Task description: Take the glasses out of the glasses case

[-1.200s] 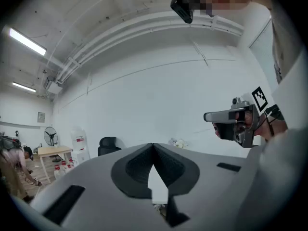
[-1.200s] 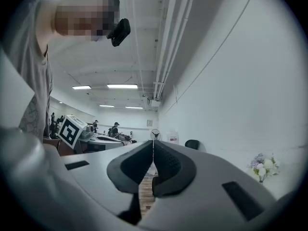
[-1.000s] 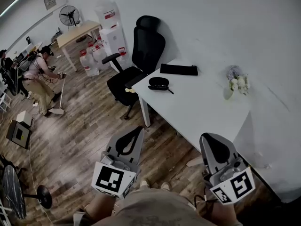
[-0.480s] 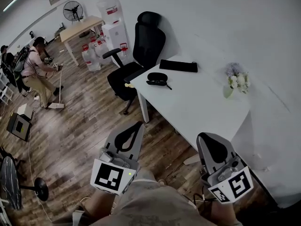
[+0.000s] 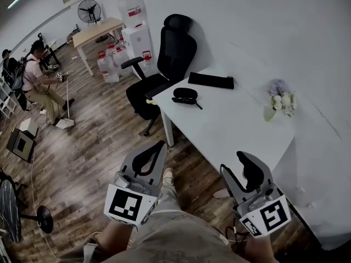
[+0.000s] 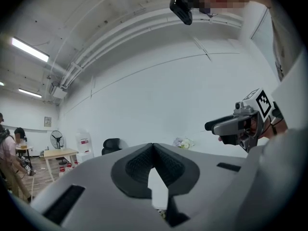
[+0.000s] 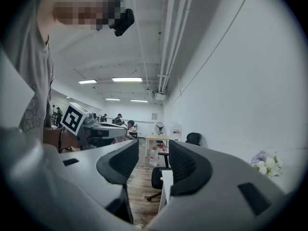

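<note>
The black glasses case (image 5: 185,96) lies closed near the left end of the white table (image 5: 236,125), with a thin dark piece sticking out at its right. Both grippers hang over the floor in front of the table, well short of the case. My left gripper (image 5: 157,146) has its jaws shut with the tips meeting and nothing between them; the left gripper view shows the same left gripper (image 6: 153,145). My right gripper (image 5: 232,163) is opening its jaws, and the gap is empty, as the right gripper view confirms for the right gripper (image 7: 153,153). The case is hidden in both gripper views.
A flat black pouch (image 5: 210,81) lies behind the case. A small vase of flowers (image 5: 279,100) stands at the table's right. A black office chair (image 5: 164,64) sits at the table's left end. Several people work at the far left by a wooden table (image 5: 98,33).
The right gripper's jaws were together and now stand apart. Both grippers have sunk a little in the head view.
</note>
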Tool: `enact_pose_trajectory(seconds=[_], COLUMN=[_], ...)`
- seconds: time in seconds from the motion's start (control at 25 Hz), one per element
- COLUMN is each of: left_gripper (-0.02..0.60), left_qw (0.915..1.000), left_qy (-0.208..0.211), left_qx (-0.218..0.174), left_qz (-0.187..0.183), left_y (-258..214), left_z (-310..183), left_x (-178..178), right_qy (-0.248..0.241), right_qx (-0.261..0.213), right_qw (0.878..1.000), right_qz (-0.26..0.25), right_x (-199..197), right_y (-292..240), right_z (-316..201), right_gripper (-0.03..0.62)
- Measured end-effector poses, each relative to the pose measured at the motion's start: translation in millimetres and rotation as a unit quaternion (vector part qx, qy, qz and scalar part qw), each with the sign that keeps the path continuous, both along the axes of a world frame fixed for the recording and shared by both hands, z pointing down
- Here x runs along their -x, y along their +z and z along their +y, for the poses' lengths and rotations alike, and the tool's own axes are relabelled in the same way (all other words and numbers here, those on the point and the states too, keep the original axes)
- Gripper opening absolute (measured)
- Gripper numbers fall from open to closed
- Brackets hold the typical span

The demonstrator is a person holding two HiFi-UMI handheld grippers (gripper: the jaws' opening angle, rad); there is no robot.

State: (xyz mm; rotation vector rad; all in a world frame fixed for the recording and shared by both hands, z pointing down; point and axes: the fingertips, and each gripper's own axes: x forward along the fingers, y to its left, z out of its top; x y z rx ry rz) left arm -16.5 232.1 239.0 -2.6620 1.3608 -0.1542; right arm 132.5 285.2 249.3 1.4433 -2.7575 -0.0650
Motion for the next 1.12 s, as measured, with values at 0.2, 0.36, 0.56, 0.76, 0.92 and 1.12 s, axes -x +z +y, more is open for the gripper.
enact_pose_trajectory(seconds=[0.2,0.36,0.56,0.76,0.92,1.12], left_gripper=[0.015,0.015,0.015,0.015,0.015,0.015], left_qw=[0.9999,0.9997,0.9991,0.9968,0.9946,0.9904], left_qy=[0.004,0.009,0.018,0.022,0.03,0.044], left_qx=[0.006,0.021,0.038,0.075,0.095,0.126], left_qz=[0.013,0.01,0.004,-0.018,-0.028,-0.036], left_y=[11,19,30,51,67,91], left_z=[-39,-78,-139,-211,-267,-328], left_x=[1,8,18,35,49,61], right_qy=[-0.005,0.0,0.008,0.016,0.018,0.023], right_qx=[0.009,0.019,0.039,0.077,0.106,0.146], right_qw=[1.0,1.0,0.999,0.997,0.994,0.987], right_qz=[0.011,0.015,0.025,0.025,0.039,0.067], right_x=[7,13,23,37,52,68], right_y=[9,15,26,44,62,91], right_z=[-36,-76,-140,-213,-270,-333], right_gripper=[0.209,0.199,0.198,0.198,0.198,0.198])
